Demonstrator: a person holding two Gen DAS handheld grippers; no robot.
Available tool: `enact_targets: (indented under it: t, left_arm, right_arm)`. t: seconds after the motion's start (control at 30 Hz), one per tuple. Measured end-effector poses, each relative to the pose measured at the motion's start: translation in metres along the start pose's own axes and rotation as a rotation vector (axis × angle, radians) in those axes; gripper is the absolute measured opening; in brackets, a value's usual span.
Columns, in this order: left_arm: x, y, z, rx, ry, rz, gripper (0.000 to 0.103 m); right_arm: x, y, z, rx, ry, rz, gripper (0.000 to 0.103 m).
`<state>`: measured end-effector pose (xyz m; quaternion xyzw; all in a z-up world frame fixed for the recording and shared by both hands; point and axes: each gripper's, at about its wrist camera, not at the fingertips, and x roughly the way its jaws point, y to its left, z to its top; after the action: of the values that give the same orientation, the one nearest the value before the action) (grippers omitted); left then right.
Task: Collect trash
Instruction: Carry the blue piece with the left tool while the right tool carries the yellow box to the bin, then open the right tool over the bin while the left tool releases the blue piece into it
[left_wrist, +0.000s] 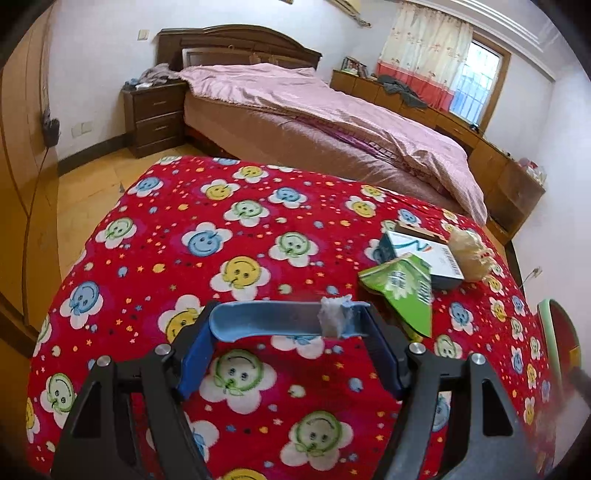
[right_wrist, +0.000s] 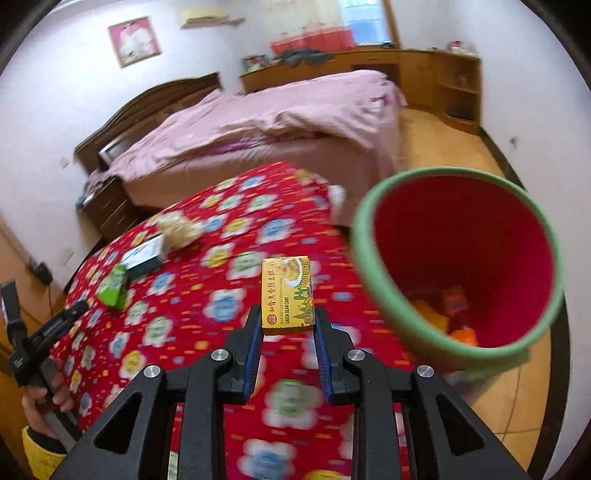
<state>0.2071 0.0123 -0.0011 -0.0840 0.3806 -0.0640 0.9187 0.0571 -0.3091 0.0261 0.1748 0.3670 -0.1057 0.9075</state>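
Observation:
My right gripper (right_wrist: 287, 317) is shut on a yellow green bean cake box (right_wrist: 287, 291) and holds it above the red flowered cloth (right_wrist: 207, 280). Just right of it stands a bin with a green rim (right_wrist: 369, 258) and red inside, tilted toward me, with orange packets at its bottom. My left gripper (left_wrist: 290, 321) is closed across a curved blue plastic piece (left_wrist: 266, 321) with a white wad (left_wrist: 332, 319) stuck near its right end. On the cloth lie a green carton (left_wrist: 402, 291), a white and teal box (left_wrist: 424, 254) and a crumpled beige bag (left_wrist: 469, 254).
The red cloth (left_wrist: 221, 236) covers a table. Behind it is a bed with a pink quilt (left_wrist: 314, 110), a wooden nightstand (left_wrist: 155, 110) and low cabinets under a window. The bin's edge (left_wrist: 554, 332) shows at the right. A hand in a yellow sleeve (right_wrist: 40, 406) is at the lower left.

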Motion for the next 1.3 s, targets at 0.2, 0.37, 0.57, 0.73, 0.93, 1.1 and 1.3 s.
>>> enact_targets:
  t: [0.2, 0.37, 0.57, 0.73, 0.93, 1.1, 1.3]
  left_arm:
    - [-0.019, -0.035, 0.001, 0.098, 0.012, -0.024, 0.074]
    - [-0.042, -0.072, 0.002, 0.157, 0.008, -0.083, 0.074]
    - [-0.062, -0.127, -0.004, 0.212, 0.030, -0.191, 0.074]
    - [-0.067, -0.178, -0.014, 0.279, 0.044, -0.243, 0.074]
    - [-0.064, -0.230, -0.027, 0.350, 0.081, -0.304, 0.074]
    - [-0.059, -0.267, -0.038, 0.409, 0.102, -0.340, 0.074]
    - [-0.051, -0.300, -0.047, 0.457, 0.127, -0.379, 0.074]
  right_arm:
    - [-0.014, -0.054, -0.004, 0.095, -0.026, -0.049, 0.027]
    - [-0.020, -0.083, -0.006, 0.143, -0.048, -0.065, 0.027]
    - [-0.023, -0.110, -0.006, 0.190, -0.063, -0.069, 0.027]
    - [-0.022, -0.126, -0.002, 0.210, -0.076, -0.067, 0.027]
    - [-0.018, -0.141, 0.002, 0.219, -0.086, -0.070, 0.028]
    - [-0.015, -0.149, 0.003, 0.226, -0.084, -0.064, 0.028]
    - [-0.017, -0.160, 0.004, 0.232, -0.087, -0.072, 0.028]
